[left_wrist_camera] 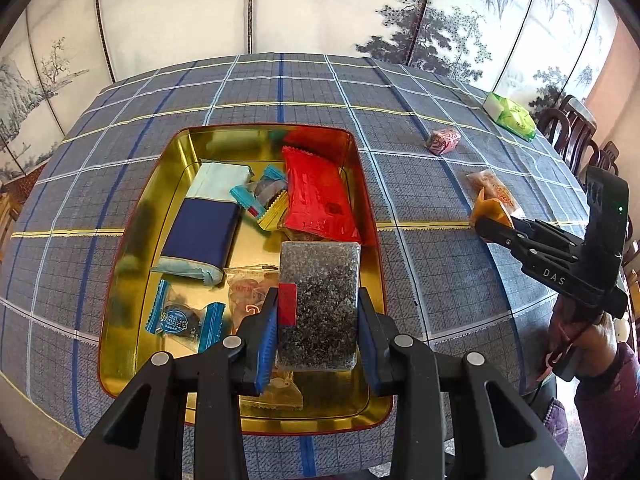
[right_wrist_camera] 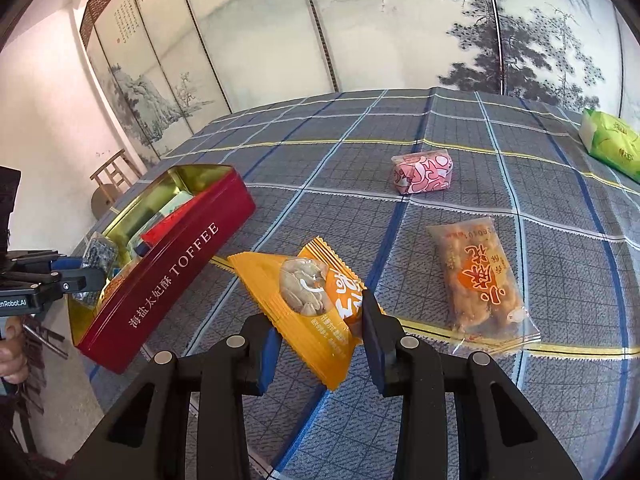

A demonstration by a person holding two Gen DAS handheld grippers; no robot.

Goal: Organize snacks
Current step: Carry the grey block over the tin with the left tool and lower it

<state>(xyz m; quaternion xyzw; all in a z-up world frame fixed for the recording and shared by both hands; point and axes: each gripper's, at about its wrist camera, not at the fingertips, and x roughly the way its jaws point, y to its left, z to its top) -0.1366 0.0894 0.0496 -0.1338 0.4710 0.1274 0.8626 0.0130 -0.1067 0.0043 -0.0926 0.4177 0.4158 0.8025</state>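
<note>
My left gripper (left_wrist_camera: 318, 334) is shut on a dark speckled snack bar (left_wrist_camera: 318, 300), held over the near part of the red toffee tin (left_wrist_camera: 368, 208) with its gold inside. In the tin lie a red packet (left_wrist_camera: 320, 196), a navy and pale blue packet (left_wrist_camera: 202, 232), and several small wrapped sweets. My right gripper (right_wrist_camera: 318, 342) is shut on an orange snack packet (right_wrist_camera: 304, 304), held above the checked tablecloth to the right of the tin (right_wrist_camera: 172, 276). In the right wrist view the left gripper (right_wrist_camera: 86, 276) with its bar hangs over the tin's near end.
Loose on the cloth lie a clear packet of fried pastry (right_wrist_camera: 482, 280), a pink wrapped sweet (right_wrist_camera: 422, 172) and a green packet (right_wrist_camera: 612, 144). A painted folding screen (right_wrist_camera: 360, 32) stands behind the table. Dark wooden chairs (left_wrist_camera: 576, 136) line the right edge. A wooden stool (right_wrist_camera: 114, 172) stands at far left.
</note>
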